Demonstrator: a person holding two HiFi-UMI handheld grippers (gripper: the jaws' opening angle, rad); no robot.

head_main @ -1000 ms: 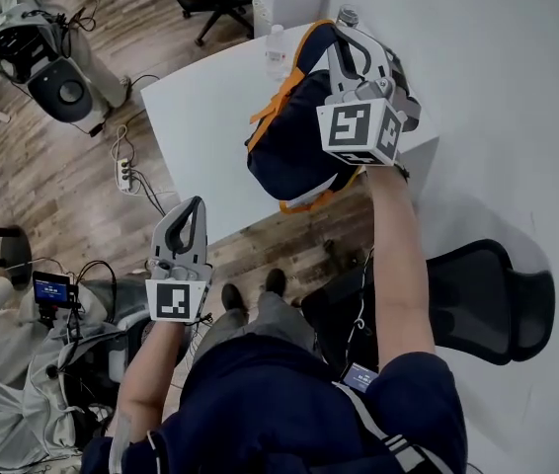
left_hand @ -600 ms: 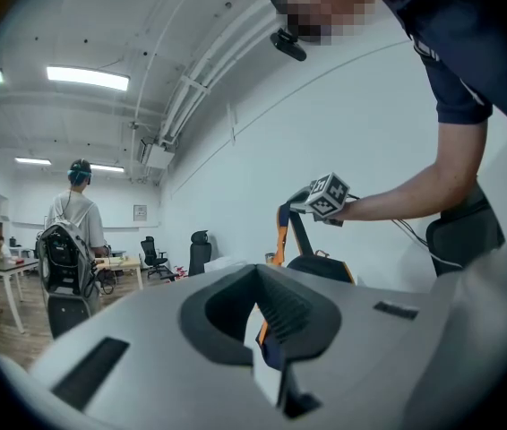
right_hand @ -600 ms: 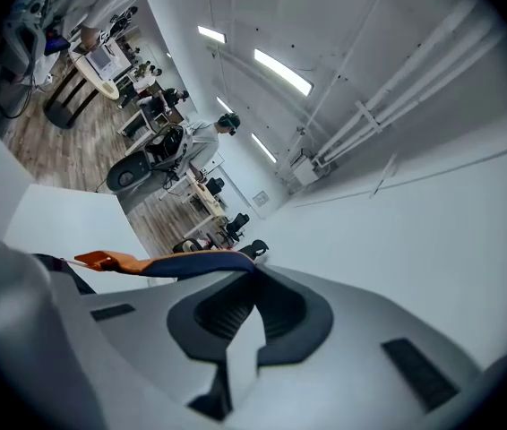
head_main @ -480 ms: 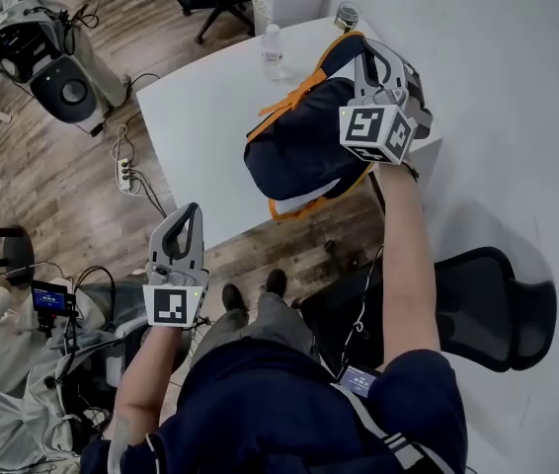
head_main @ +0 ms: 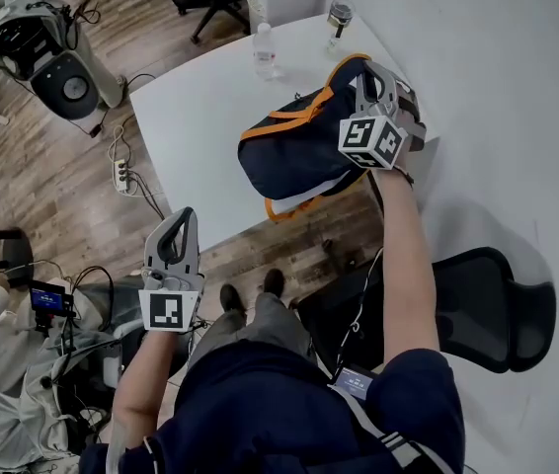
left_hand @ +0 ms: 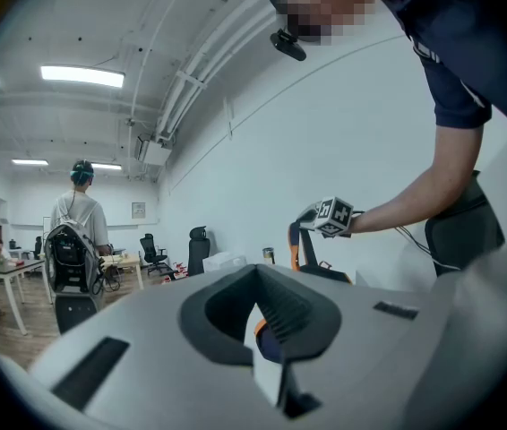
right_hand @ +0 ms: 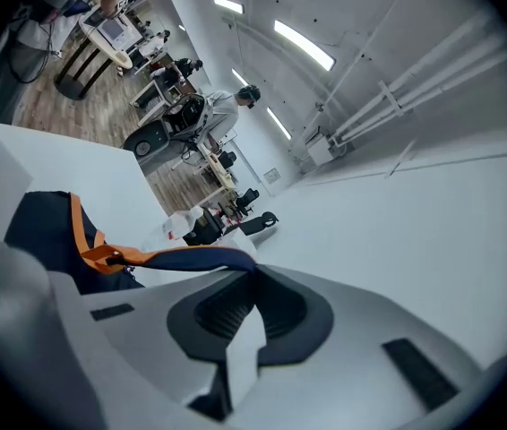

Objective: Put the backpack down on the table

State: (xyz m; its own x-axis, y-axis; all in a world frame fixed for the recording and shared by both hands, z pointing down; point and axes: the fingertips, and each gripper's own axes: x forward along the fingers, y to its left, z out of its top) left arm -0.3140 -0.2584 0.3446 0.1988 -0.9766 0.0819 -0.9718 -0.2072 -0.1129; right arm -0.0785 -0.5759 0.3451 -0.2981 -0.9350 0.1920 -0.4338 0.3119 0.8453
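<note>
Backpack hangs low at the near edge of the table, its base apparently touching the top, though the angle leaves that unsure. The right gripper is clamped tight on its strap; the left gripper, closed and empty, hovers off the table. Settling and release remain.

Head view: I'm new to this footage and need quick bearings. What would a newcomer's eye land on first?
The navy backpack with orange trim, at the near right edge of the white table, its strap clamped in the shut right gripper. Next, the left gripper, jaws together and empty, above the wooden floor beside the table. A clear water bottle stands at the table's far edge.
</note>
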